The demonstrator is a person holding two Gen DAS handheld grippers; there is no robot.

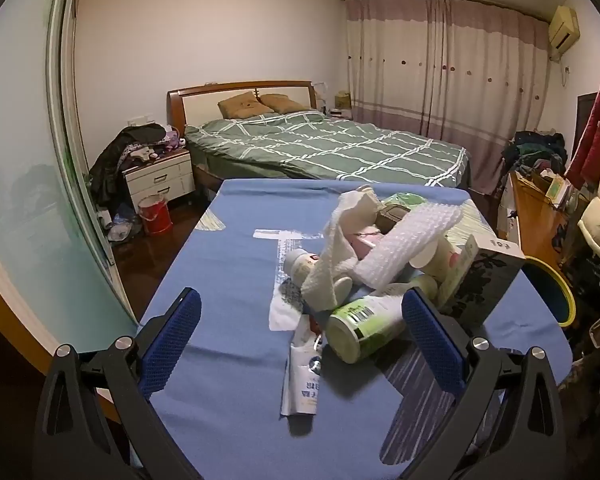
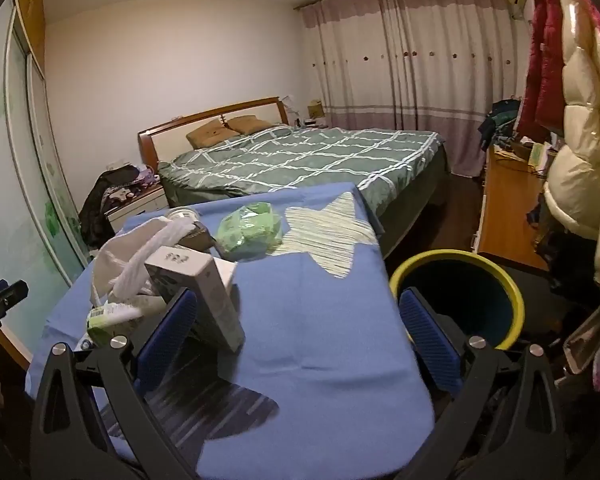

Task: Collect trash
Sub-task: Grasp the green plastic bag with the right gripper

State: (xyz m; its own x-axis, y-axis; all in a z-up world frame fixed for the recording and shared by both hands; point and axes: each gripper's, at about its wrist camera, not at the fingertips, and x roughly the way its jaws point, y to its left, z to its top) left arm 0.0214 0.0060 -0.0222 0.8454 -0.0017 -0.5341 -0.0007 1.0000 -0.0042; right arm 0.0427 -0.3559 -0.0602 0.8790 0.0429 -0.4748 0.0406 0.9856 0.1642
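A heap of trash lies on the blue-covered table [image 1: 228,264]: a green-and-white bottle [image 1: 364,330] on its side, a flat white tube [image 1: 303,376], crumpled white paper [image 1: 332,256], bubble wrap [image 1: 412,240], a dark patterned box [image 1: 484,280] and paper cups. My left gripper [image 1: 302,336] stands open low over the table's near end, with the bottle and tube between its blue pads, untouched. My right gripper [image 2: 298,332] is open too, over bare cloth; the box [image 2: 198,292] stands by its left pad. A green crumpled bag [image 2: 250,230] lies farther back. A yellow-rimmed bin [image 2: 460,296] stands right of the table.
Behind the table is a bed [image 1: 324,148] with a green checked cover. A red bucket [image 1: 155,214] and a nightstand [image 1: 160,178] stand at the left, by a glass wardrobe door. A wooden desk [image 2: 508,208] and hanging coats [image 2: 580,128] crowd the right side.
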